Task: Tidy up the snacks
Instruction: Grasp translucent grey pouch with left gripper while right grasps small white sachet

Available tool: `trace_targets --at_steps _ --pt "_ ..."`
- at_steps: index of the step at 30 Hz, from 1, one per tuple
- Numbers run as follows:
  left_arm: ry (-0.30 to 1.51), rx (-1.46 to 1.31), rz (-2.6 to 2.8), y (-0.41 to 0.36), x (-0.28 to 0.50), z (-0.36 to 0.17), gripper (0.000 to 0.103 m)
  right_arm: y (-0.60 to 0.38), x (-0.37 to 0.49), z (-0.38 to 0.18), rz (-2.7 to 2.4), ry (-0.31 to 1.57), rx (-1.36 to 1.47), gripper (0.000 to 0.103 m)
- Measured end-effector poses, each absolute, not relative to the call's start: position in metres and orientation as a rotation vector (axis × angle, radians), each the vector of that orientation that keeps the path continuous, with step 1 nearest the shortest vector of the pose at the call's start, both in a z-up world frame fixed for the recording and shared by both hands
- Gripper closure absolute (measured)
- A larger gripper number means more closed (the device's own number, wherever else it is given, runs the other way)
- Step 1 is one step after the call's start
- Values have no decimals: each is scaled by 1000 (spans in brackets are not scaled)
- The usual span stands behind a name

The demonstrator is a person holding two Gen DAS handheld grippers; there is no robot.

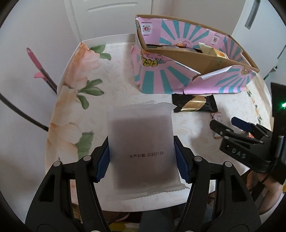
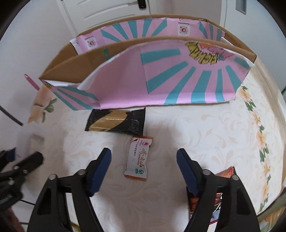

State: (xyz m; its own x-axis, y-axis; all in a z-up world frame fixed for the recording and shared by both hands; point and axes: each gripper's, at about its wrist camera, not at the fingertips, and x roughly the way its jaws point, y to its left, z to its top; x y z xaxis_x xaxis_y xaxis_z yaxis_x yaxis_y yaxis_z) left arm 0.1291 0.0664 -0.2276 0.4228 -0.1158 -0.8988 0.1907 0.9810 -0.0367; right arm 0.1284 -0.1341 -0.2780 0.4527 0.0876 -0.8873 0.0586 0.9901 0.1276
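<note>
My left gripper (image 1: 141,151) is shut on a frosted white snack packet (image 1: 141,128) with a dark square inside, held above the table by its two sides. My right gripper (image 2: 143,155) stands open over a small white-and-orange candy packet (image 2: 138,158) that lies flat on the cloth between its fingers, clear of both pads. In the left wrist view the right gripper (image 1: 223,122) shows at the right edge above that candy (image 1: 217,117). A black-and-gold packet (image 2: 116,121) lies just in front of the pink-and-teal cardboard box (image 2: 160,75).
The open box (image 1: 178,58) stands at the back of the floral tablecloth (image 1: 75,107) and holds several snacks. A red-orange packet (image 2: 219,194) lies under my right gripper's right finger. A pink-handled tool (image 1: 35,60) leans left of the table, before a white door (image 2: 107,14).
</note>
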Motion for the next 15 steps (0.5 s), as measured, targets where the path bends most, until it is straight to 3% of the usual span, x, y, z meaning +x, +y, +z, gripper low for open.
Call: trace_targets --at_steps 6,10,15 --pt "1108 93 -229 70 138 -226 42 -123 126 -286 -54 1078 125 53" --pt "1109 87 -248 71 142 -224 42 -119 129 -287 -93 1067 92 72" --pt "1099 85 -257 72 144 -221 42 -114 130 -288 -97 1060 56 83"
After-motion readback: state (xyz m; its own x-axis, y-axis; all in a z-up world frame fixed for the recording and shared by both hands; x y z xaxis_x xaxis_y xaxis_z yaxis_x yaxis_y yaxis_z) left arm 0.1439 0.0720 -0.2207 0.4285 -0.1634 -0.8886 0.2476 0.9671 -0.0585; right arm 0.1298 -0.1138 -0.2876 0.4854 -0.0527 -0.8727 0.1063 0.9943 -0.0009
